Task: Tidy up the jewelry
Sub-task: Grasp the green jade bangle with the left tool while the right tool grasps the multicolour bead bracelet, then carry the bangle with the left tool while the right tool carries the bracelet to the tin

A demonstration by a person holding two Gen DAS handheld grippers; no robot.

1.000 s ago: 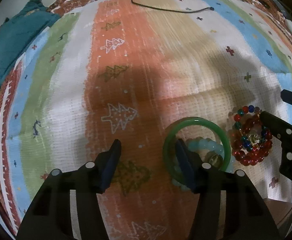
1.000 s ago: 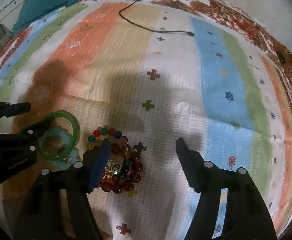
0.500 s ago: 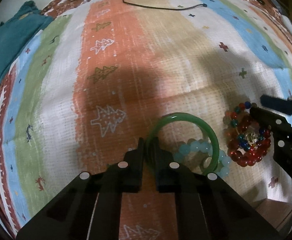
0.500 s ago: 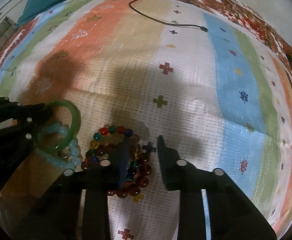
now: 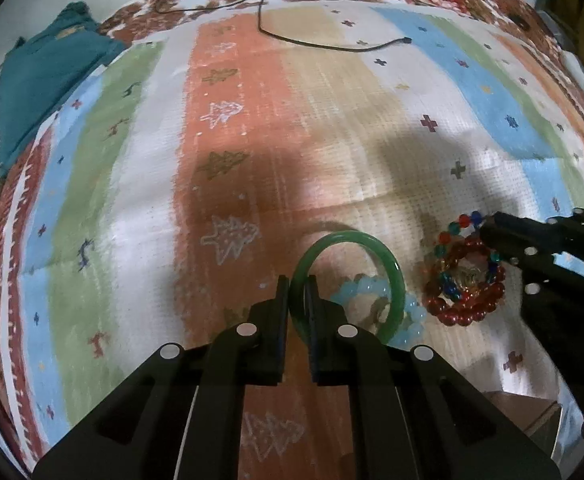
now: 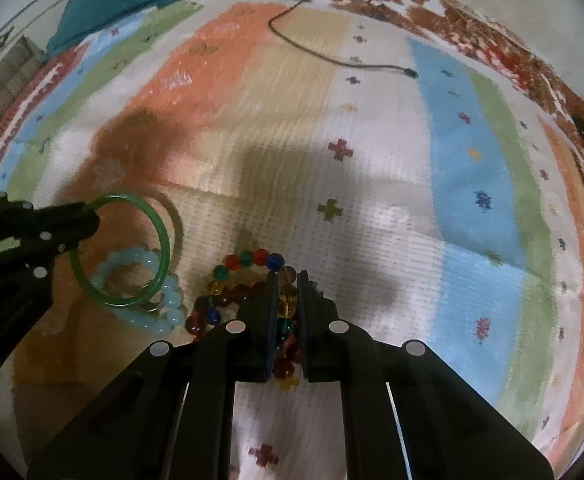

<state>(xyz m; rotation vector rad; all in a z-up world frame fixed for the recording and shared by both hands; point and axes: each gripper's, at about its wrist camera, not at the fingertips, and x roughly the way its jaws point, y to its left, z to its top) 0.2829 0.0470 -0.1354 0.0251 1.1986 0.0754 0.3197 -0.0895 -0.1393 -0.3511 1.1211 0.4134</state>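
Observation:
A green bangle [image 5: 396,276] is pinched at its near rim by my left gripper [image 5: 296,280], which is shut on it. It hangs tilted just above the striped cloth, over a pale blue bead bracelet [image 5: 414,316]. To its right lie a dark red bead bracelet [image 5: 466,316] and a multicoloured bead bracelet [image 6: 247,258], tangled together. My right gripper [image 6: 284,276] has its jaws closing tight on the amber beads [image 6: 285,300] of that multicoloured bracelet. In the right wrist view the bangle [image 6: 164,236] and the left gripper [image 6: 91,216] show at the left.
A striped patterned cloth [image 5: 251,120] covers the surface. A black cable [image 5: 332,46] lies across its far part, and a teal cloth [image 5: 47,76] sits at the far left. A brown board [image 5: 524,408] shows at the near right edge.
Both grippers went from open to shut: the left on the bangle's rim, the right on the multicoloured beads. The left has since lifted the bangle slightly off the cloth.

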